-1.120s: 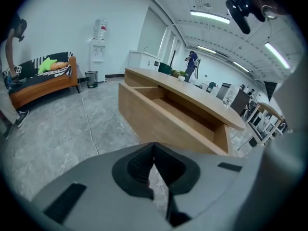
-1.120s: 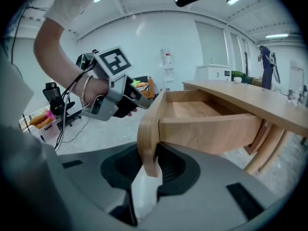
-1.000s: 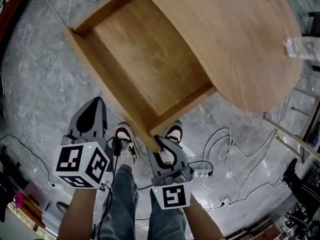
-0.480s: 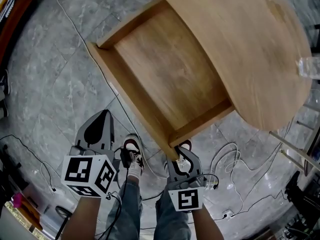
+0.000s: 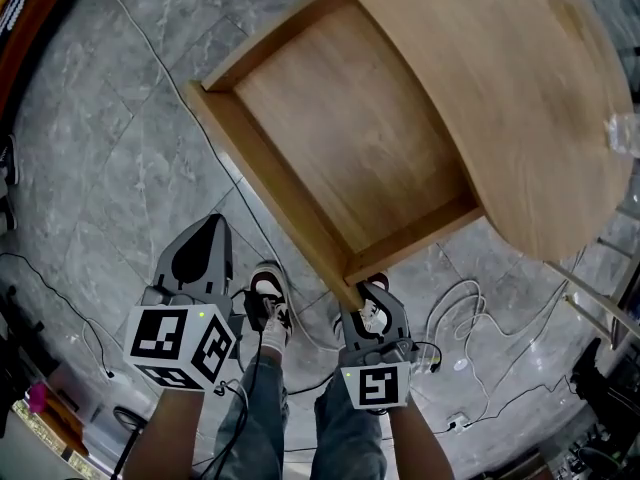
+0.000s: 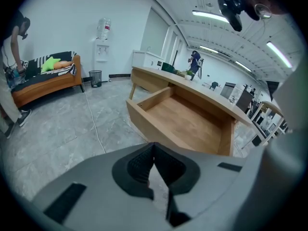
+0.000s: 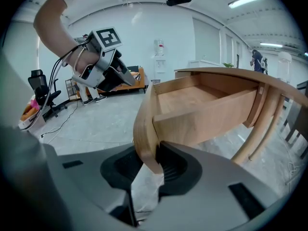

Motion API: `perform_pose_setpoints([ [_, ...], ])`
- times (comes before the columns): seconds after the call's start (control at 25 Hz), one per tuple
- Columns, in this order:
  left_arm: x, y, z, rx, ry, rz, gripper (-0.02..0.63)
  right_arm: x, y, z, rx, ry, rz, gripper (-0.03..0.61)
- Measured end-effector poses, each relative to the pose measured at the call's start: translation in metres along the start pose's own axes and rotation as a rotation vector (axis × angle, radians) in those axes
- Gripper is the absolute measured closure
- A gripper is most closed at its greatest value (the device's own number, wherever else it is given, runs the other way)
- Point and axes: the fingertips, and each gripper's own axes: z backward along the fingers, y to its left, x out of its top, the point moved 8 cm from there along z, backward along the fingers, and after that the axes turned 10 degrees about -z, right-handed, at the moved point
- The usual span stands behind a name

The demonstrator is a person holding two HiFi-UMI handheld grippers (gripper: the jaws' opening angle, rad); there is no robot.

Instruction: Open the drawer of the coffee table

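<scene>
The wooden drawer (image 5: 350, 138) stands pulled far out from under the rounded coffee table top (image 5: 500, 88), and nothing lies in it. My right gripper (image 5: 365, 293) is at the near right end of the drawer front (image 5: 270, 198). In the right gripper view the lower corner of the drawer front (image 7: 144, 124) sits between the pads of my right gripper (image 7: 150, 165), which press on it. My left gripper (image 5: 200, 243) hangs shut and empty above the floor, left of the drawer and apart from it. The left gripper view shows the drawer (image 6: 178, 117) ahead.
Cables (image 5: 470, 318) trail over the grey stone floor to the right and below the drawer. The person's shoes (image 5: 268, 288) stand between the grippers. A clear plastic bottle (image 5: 625, 133) lies on the table's right edge. An orange sofa (image 6: 45, 78) stands far left.
Both grippers sit lower in the head view and the drawer has shifted toward the upper right. The right gripper has stayed at the drawer front's corner. The left gripper stays shut.
</scene>
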Motion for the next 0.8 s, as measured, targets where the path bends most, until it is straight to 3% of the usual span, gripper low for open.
perform_pose_setpoints([
  [0.8,0.019,0.008,0.013,0.011,-0.031,0.025,0.623,-0.002,-0.005,-0.004,0.061,0.086,-0.074,0.448],
])
